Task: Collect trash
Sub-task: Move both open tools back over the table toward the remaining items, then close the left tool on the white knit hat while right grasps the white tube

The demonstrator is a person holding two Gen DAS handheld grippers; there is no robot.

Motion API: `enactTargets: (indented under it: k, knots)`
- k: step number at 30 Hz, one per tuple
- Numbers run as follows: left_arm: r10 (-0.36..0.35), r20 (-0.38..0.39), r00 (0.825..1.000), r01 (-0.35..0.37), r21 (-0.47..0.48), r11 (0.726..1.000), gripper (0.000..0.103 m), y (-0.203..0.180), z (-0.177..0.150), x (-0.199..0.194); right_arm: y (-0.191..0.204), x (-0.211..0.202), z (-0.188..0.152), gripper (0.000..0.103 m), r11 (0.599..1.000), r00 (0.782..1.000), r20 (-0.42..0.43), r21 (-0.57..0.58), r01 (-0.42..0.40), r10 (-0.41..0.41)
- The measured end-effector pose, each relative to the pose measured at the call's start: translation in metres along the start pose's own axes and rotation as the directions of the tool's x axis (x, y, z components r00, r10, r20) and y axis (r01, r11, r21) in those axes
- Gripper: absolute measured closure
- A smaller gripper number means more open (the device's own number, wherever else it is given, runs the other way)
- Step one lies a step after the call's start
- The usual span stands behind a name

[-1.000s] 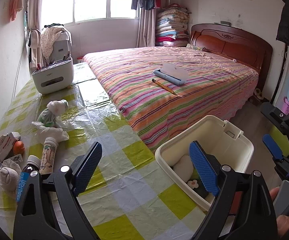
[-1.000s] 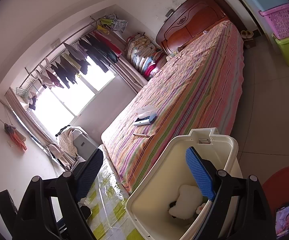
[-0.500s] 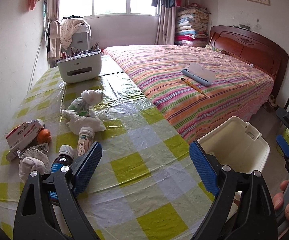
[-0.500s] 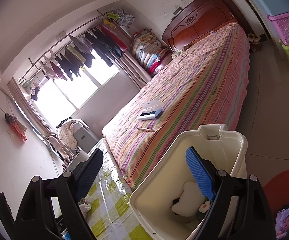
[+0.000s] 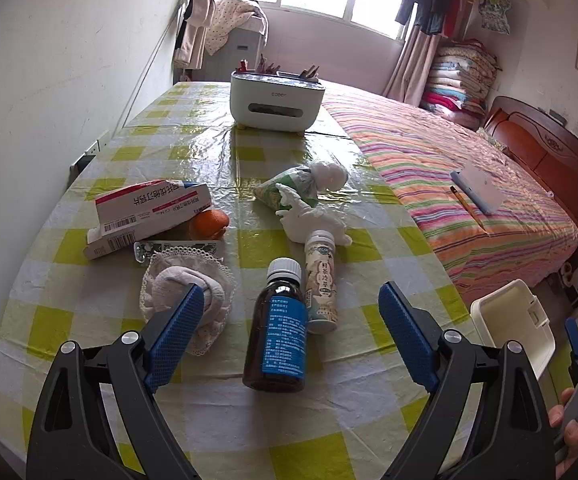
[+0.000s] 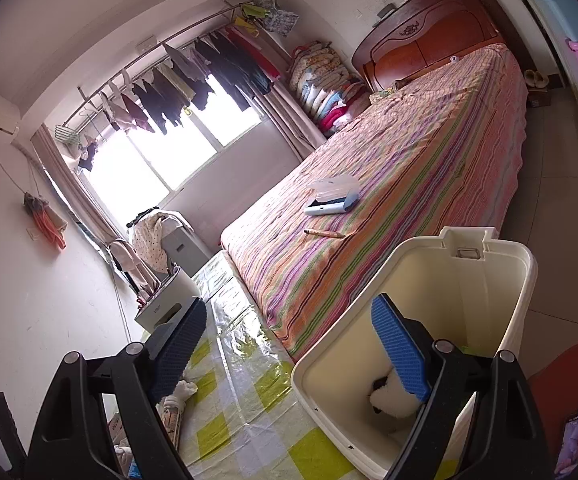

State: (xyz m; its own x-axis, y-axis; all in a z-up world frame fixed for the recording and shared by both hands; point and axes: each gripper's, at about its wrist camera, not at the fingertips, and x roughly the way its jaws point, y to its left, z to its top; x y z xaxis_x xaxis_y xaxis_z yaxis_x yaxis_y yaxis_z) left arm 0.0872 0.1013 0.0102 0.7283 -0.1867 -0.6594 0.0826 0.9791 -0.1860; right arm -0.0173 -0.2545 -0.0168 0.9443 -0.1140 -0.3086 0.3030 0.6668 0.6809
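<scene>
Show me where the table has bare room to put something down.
Bare tablecloth lies nearest the left gripper, below the brown bottle; another strip lies between the tissue box and the green bag; a third runs along the bed-side edge toward the bin. It is crowded in the middle: cartons, orange, lace cloth and both bottles.

Daylight pours through a wide window (image 6: 177, 160) at the upper left of the right wrist view, with clothes (image 6: 193, 76) hung on a rail above it. A striped bed (image 6: 389, 200) with a dark wooden headboard (image 6: 433, 36) fills the middle, beside white walls (image 6: 17, 280) and a tiled floor (image 6: 561, 240).
</scene>
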Motion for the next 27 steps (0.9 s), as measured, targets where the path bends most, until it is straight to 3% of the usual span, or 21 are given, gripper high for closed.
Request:
enactTargets:
  k: [5,11,17,24,26,27]
  knots:
    - [-0.013,-0.058,0.998,0.004,-0.147,0.989,0.015,0.042,0.003,0.012,0.024,0.006,-0.013,0.021,0.997,0.998,-0.053,-0.063,-0.045,0.042]
    - [-0.014,-0.124,0.992,-0.014,-0.226,0.974,0.015,0.069,0.004,0.032,0.048,0.010,-0.029,0.021,0.988,0.992,-0.102,-0.125,-0.087,0.075]
    - [-0.011,-0.174,0.985,-0.033,-0.247,0.968,0.015,0.079,0.000,0.048,0.063,0.015,-0.041,0.021,0.980,0.985,-0.149,-0.165,-0.110,0.085]
    - [-0.013,-0.177,0.984,-0.032,-0.245,0.969,0.017,0.083,-0.001,0.057,0.081,0.028,-0.059,0.021,0.969,0.972,-0.223,-0.211,-0.128,0.080]
    - [-0.016,-0.184,0.983,-0.029,-0.240,0.970,0.021,0.083,-0.001,0.062,0.085,0.031,-0.064,0.021,0.967,0.967,-0.240,-0.216,-0.133,0.079]
    - [-0.020,-0.191,0.981,-0.027,-0.238,0.971,0.028,0.083,-0.001,0.064,0.087,0.031,-0.066,0.021,0.966,0.966,-0.245,-0.219,-0.135,0.079]
